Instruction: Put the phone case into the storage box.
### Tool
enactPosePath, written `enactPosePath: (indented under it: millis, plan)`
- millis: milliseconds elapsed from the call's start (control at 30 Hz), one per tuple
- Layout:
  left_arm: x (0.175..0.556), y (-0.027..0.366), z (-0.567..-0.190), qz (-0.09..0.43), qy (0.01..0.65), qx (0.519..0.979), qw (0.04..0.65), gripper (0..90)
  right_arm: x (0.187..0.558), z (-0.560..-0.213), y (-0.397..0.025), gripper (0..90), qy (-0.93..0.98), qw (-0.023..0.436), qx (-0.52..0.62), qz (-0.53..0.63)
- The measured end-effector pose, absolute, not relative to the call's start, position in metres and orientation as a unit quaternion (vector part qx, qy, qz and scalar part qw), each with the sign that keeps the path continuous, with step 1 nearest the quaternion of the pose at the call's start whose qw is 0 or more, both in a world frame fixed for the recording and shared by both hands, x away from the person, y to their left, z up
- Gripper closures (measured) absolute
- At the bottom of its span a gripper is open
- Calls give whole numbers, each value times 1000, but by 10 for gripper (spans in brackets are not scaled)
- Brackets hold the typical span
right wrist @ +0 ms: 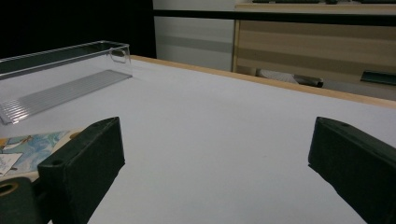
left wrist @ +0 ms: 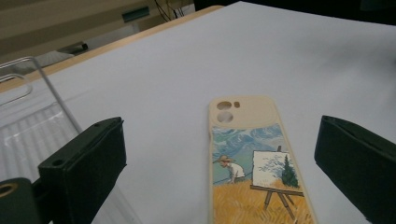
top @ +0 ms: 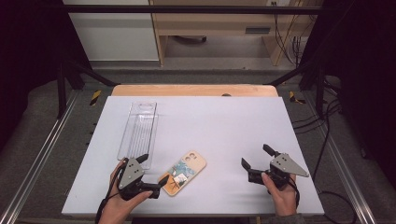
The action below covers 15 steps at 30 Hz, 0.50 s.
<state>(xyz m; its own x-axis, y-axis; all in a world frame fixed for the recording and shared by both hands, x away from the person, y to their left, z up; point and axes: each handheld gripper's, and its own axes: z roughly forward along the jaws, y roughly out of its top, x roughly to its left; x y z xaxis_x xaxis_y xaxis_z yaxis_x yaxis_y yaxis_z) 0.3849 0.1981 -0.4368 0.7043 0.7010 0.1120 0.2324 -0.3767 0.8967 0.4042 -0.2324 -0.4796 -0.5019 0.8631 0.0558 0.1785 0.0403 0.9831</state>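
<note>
A cream phone case (top: 183, 172) printed with a painter at an easel in a yellow field lies flat near the table's front, camera cut-out toward the far right. In the left gripper view the phone case (left wrist: 254, 163) lies between the two black jaws. My left gripper (top: 153, 171) is open just left of the case, low over the table, and holds nothing. My right gripper (top: 257, 157) is open over bare table to the right of the case. In its own view the right gripper (right wrist: 215, 140) has nothing between its jaws, and the phone case (right wrist: 28, 144) peeks past its left jaw.
A long clear plastic tray (top: 138, 133) lies on the white table top (top: 224, 116) behind the left gripper, running toward the far edge. The clear tray (left wrist: 28, 121) sits beside the left jaw. Black frame posts and cables stand around the table.
</note>
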Motion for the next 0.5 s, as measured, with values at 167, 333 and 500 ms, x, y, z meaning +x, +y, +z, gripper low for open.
enactPosePath:
  millis: [167, 333, 500]
  plan:
    - [388, 178, -439, 224, 287, 814, 453, 21, 404, -480, -235, 36, 641, 292, 407, 581]
    - [392, 169, -445, 209, 286, 835, 422, 25, 405, -481, -233, 35, 648, 291, 403, 577]
    - [400, 162, -457, 172, 299, 854, 390, 32, 406, -482, -231, 35, 654, 293, 400, 571]
